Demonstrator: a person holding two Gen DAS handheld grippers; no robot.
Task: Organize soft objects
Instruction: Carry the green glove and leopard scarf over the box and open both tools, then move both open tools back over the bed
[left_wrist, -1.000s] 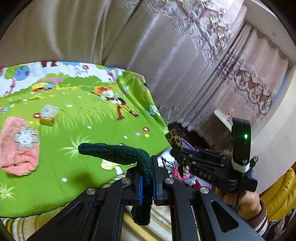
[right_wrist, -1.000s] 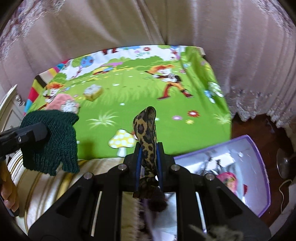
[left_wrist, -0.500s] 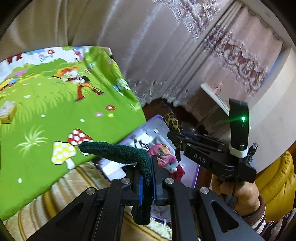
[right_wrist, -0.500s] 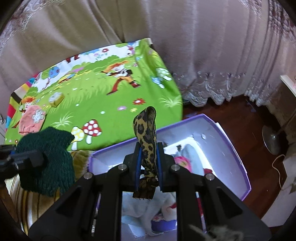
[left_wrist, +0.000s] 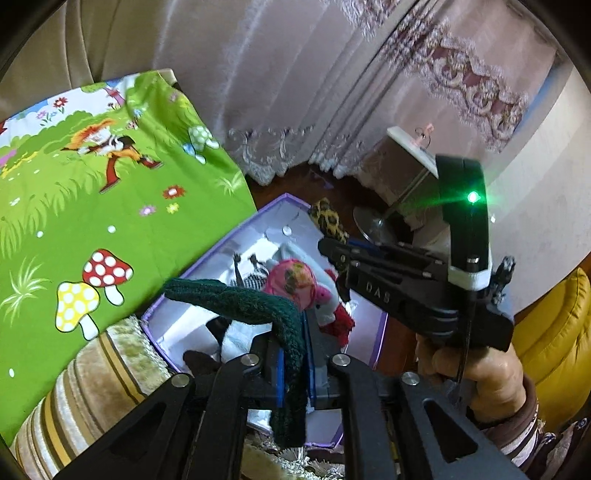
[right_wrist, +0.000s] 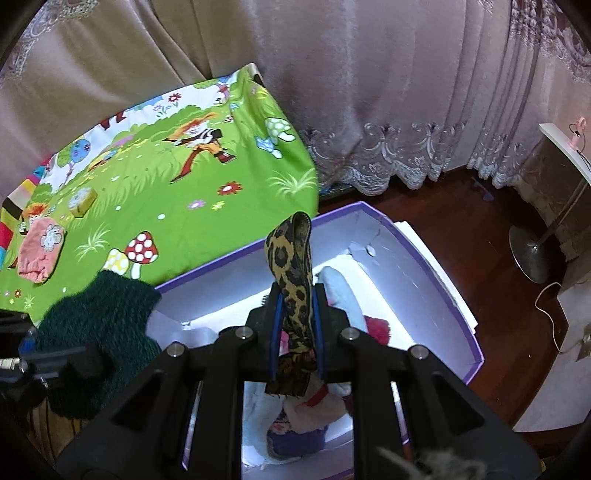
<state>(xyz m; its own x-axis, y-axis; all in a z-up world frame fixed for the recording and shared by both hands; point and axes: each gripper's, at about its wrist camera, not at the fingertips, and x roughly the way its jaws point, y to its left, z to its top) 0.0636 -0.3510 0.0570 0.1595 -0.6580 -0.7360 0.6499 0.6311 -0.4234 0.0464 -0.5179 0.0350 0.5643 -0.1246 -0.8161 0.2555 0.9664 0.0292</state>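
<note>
A white box with a purple rim (right_wrist: 424, 258) stands on the floor beside the green cartoon mat (right_wrist: 166, 206), with soft toys and cloths (left_wrist: 295, 280) inside. My left gripper (left_wrist: 295, 354) hangs over the box's near end. A dark green knit piece (left_wrist: 236, 299) sits between its jaws, which are opening, and the pads still touch it. My right gripper (right_wrist: 295, 314) is shut on a leopard-print strip (right_wrist: 290, 254) above the box's middle. The left wrist view shows the right gripper (left_wrist: 332, 251) from the side, with the strip (left_wrist: 328, 219) sticking up.
A pink cloth (right_wrist: 38, 254) and a small yellowish block (right_wrist: 81, 201) lie on the mat's far left. A striped fringed cushion (left_wrist: 92, 387) borders the box. Curtains hang behind. A lamp base (right_wrist: 532, 254) stands on the wooden floor and a yellow seat (left_wrist: 554, 350) is at right.
Both grippers have swung right, from over the mat to over the purple-rimmed box, carrying their pieces. The left jaws now stand slightly wider around the green knit.
</note>
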